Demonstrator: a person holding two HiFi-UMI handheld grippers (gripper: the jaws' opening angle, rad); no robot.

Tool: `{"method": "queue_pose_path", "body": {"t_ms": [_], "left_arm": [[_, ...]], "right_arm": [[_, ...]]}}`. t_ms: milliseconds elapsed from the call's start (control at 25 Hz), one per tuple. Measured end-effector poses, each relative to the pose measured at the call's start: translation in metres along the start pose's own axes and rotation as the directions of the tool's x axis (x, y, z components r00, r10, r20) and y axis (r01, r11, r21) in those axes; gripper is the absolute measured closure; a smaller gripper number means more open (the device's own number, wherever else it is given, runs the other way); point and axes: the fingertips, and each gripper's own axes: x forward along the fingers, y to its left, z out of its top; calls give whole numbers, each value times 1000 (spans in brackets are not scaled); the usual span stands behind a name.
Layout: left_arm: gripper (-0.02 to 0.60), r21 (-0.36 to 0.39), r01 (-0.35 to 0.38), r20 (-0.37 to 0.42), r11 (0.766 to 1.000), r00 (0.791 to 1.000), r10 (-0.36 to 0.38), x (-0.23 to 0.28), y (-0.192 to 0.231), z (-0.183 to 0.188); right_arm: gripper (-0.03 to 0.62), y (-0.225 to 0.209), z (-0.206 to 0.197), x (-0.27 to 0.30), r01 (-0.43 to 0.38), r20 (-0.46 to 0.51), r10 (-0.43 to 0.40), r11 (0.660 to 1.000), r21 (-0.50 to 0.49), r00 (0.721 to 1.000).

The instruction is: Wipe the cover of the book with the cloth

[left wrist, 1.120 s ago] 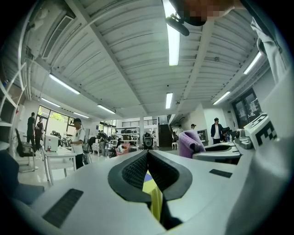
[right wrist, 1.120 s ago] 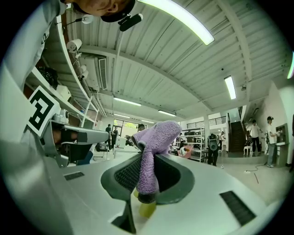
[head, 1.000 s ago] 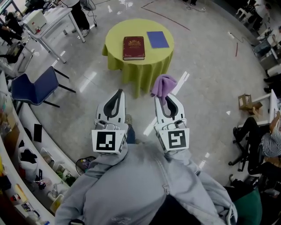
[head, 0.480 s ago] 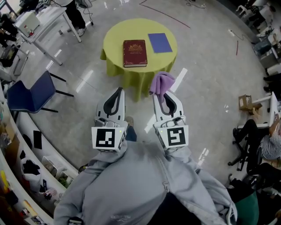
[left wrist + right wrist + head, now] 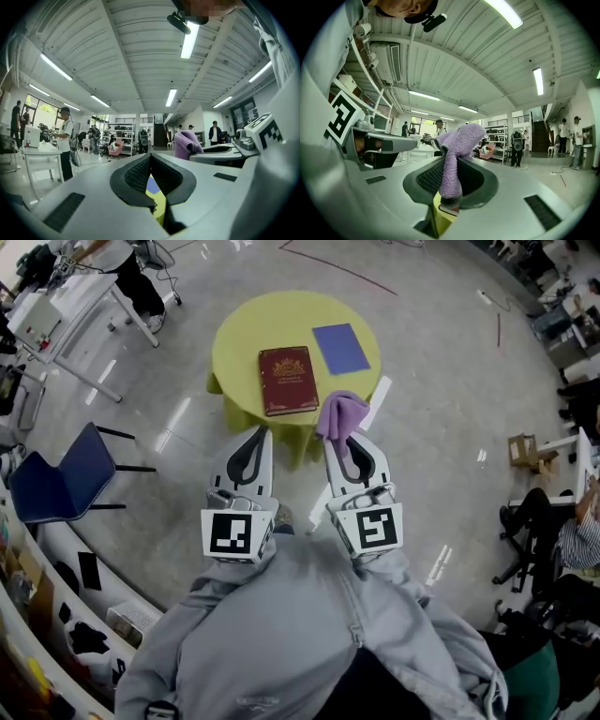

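One book (image 5: pixel 288 381), one cloth (image 5: pixel 341 413), one blue sheet (image 5: pixel 340 348).

Yellow-clothed round table (image 5: pixel 239 329), red book (image 5: pixel 288 380), blue sheet (image 5: pixel 340 348)

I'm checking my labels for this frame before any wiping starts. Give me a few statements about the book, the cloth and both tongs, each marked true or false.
1. The right tongs are shut on the purple cloth. True.
2. The cloth is touching the red book. False: it is held in the tongs, clear of the book.
3. The book lies closed on the round yellow table. True.
4. The left tongs hold a blue pad. False: they are shut and empty; the blue pad lies on the table beside the book.
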Motion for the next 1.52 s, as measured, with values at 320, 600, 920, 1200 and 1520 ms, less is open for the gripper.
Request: {"method": "queue_pose_path", "body": {"t_ms": [320,600,920,1200,1520], "left_arm": [[564,-30,49,-10,998,999,-49,33,34,-12],[565,-49,62,-20,997,998,-63,45,48,-18],[563,-55,51,-12,997,999,-52,61,61,-24],[565,-60,26,-23,998,999,-28,107,83,-28],[564,-71,-27,-57,997,998,23,186,106,-39]], "right_arm": [[513,-1,-7,45,24,-25,-24,1000,-9,999],[513,-3,-9,62,30,-51,-30,1000,-10,998],[513,-12,-17,83,12,-68,-14,1000,-25,998],[513,-39,-25,132,-9,-85,6,999,-32,996],[513,-83,-43,205,-110,-100,107,994,-27,989]]}}
